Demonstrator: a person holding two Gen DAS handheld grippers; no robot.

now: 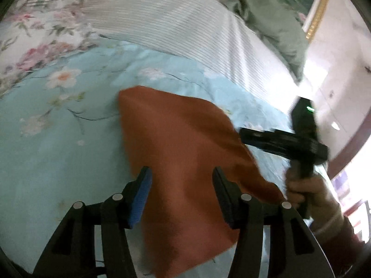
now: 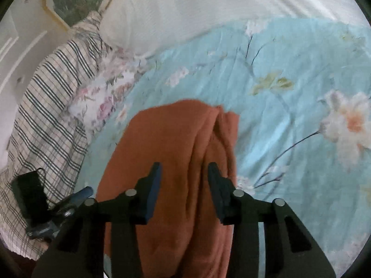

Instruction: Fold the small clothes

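The bed [image 2: 289, 74] gives a flat folding surface; the orange cloth [image 1: 180, 143] lies on it at six o'clock, partly doubled, a ridge between the right gripper's [image 2: 184, 173] spread fingers. The left gripper [image 1: 182, 178], jaws apart, straddles the cloth, holding nothing.

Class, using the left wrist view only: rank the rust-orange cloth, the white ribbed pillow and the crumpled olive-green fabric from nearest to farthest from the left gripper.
1. Rust-orange cloth: between the left gripper fingers.
2. White ribbed pillow: beyond the cloth, upper centre.
3. Crumpled olive-green fabric: farthest, upper right, behind the pillow.
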